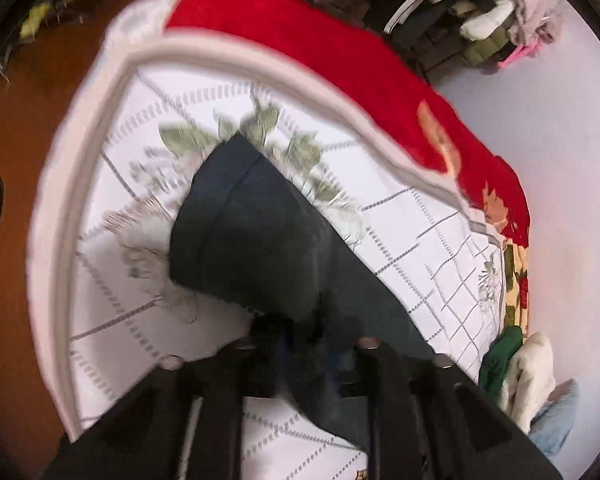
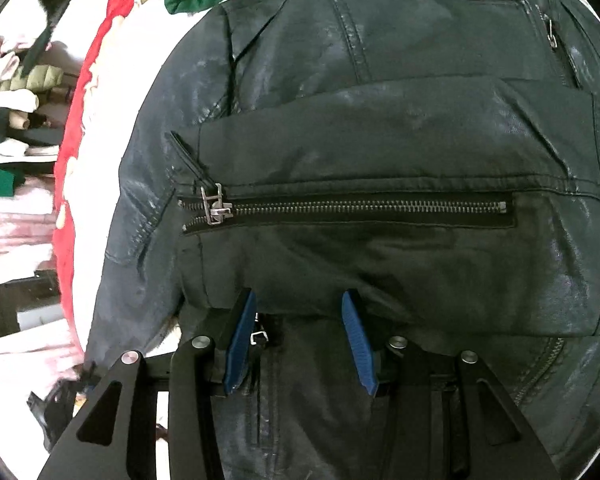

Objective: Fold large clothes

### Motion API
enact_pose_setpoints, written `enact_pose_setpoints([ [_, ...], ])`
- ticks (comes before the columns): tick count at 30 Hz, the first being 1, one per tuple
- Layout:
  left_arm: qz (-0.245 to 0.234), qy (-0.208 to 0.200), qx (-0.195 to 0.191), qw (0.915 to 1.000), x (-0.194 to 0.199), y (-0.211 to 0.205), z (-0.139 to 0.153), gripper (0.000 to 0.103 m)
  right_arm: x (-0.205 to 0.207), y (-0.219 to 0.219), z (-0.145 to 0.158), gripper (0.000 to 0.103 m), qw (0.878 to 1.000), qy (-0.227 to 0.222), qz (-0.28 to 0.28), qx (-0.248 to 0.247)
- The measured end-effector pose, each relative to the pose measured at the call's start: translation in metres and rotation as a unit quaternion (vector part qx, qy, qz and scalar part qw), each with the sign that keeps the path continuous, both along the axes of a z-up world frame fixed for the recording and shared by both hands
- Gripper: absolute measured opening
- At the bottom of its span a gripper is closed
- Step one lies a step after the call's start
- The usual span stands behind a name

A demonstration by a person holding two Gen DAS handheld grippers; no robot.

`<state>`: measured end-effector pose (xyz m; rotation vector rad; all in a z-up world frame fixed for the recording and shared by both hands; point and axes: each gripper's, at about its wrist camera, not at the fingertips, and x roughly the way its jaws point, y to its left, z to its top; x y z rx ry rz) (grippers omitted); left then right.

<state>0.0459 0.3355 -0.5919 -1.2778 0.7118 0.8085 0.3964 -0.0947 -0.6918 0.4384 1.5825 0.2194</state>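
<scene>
A black leather jacket [image 2: 380,152] lies spread on the bed and fills the right wrist view, one sleeve with a long metal zipper [image 2: 348,208] folded across it. My right gripper [image 2: 298,316] is open just above the jacket, blue pads [image 2: 242,344] apart and holding nothing. In the left wrist view my left gripper [image 1: 304,340] is shut on the jacket's other sleeve [image 1: 244,232], which hangs forward with its cuff over the white patterned bedsheet [image 1: 420,240]. The picture there is blurred.
A red blanket [image 1: 340,52] lies along the far edge of the bed. Piles of clothes [image 1: 484,20] stand by the wall, and green and cream garments [image 1: 516,372] lie at the bed's corner. Brown floor [image 1: 12,280] is at the left.
</scene>
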Motion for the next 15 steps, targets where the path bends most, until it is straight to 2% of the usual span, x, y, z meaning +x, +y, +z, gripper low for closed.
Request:
enact_pose_setpoints([
  [1, 0.002, -0.011, -0.017, 0.9998, -0.001, 0.001, -0.011, 0.034, 0.000, 0.000, -0.001, 0.047, 1.000, 0.002, 0.001, -0.002],
  [2, 0.014, -0.034, -0.025, 0.9990, -0.003, 0.006, -0.024, 0.034, 0.001, 0.001, -0.001, 0.047, 1.000, 0.003, 0.001, -0.004],
  [4, 0.025, -0.053, -0.016, 0.9982, 0.008, -0.005, -0.025, 0.037, 0.002, 0.000, 0.000, 0.047, 1.000, 0.002, 0.001, -0.005],
  [6, 0.013, -0.031, 0.006, 0.9994, 0.015, -0.002, -0.019, 0.033, 0.002, -0.003, 0.000, 0.047, 1.000, 0.003, -0.001, -0.002],
  [7, 0.008, -0.015, 0.020, 0.9997, 0.021, -0.003, -0.012, 0.024, 0.003, -0.005, 0.000, 0.047, 1.000, 0.004, -0.004, 0.002],
  [8, 0.002, 0.010, 0.041, 0.9991, 0.031, -0.002, -0.005, 0.011, 0.003, -0.006, 0.000, 0.047, 1.000, 0.006, -0.007, 0.006],
  [9, -0.010, 0.026, 0.057, 0.9980, 0.040, -0.002, 0.002, 0.006, 0.005, -0.009, 0.002, 0.047, 1.000, 0.004, -0.015, 0.005],
  [13, -0.052, 0.054, 0.128, 0.9890, 0.064, 0.000, 0.037, 0.004, 0.011, -0.013, 0.022, 0.047, 0.999, -0.039, -0.034, -0.013],
  [15, -0.081, 0.054, 0.170, 0.9805, 0.080, -0.005, 0.066, 0.004, 0.018, -0.010, 0.021, 0.047, 0.998, -0.052, -0.039, -0.015],
])
